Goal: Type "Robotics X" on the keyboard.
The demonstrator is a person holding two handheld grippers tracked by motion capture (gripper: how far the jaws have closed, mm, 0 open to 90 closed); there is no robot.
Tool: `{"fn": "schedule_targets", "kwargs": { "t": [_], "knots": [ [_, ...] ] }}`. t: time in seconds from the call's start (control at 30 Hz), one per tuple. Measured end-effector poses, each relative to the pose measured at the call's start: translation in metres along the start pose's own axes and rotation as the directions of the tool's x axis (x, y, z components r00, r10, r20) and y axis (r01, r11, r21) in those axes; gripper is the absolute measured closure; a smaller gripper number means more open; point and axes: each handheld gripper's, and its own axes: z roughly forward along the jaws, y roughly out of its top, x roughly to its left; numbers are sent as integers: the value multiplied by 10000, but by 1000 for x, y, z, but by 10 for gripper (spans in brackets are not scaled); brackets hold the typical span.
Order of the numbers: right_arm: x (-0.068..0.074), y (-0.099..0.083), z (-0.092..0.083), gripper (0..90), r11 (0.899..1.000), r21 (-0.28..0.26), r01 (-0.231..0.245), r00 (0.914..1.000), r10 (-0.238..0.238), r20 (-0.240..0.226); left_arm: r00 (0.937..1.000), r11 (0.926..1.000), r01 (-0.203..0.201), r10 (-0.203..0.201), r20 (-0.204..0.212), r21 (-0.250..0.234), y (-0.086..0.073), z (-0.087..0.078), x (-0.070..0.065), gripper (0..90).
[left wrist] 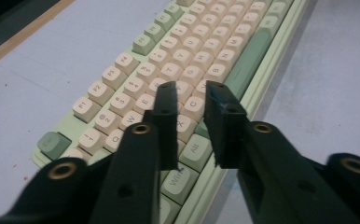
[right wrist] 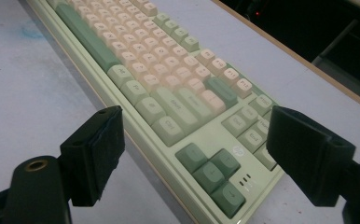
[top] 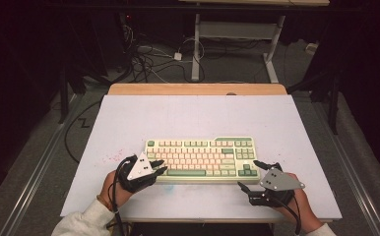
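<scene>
Keyboard [top: 201, 159] lay on worktop [top: 129, 118], long axis left-right. I held left gripper [top: 159, 166] over its left-end keys, jaws narrowed, gripping nothing. Right gripper [top: 247, 174] beside right end, jaws wide open. Left nearer.

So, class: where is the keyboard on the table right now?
In the high view the keyboard lies near the table's front edge, between the left gripper and the right gripper.

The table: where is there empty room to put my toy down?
The table is bare behind the keyboard, up to the wooden edge. There is also free room left of the keyboard and a strip in front of it, between the two hands. It is crowded at the keyboard's near corners, where the left gripper and right gripper sit.
</scene>
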Motion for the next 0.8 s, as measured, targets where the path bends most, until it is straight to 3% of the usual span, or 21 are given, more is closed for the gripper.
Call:
{"fn": "schedule_targets", "kwargs": {
  "t": [0.17, 0.8],
  "knots": [
    [1, 0, 0, 201, 10000, 39, 35, 10000, -35, -38, 9999, 9999, 30, -32, 168, 109, 2, 3, -1, 874],
    [0, -2, 0, 201, 9999, 86, 69, 10000, -69, -6, 9986, 9987, -101, 75, 521, 501, 7, 24, -6, 874]
  ]
}}
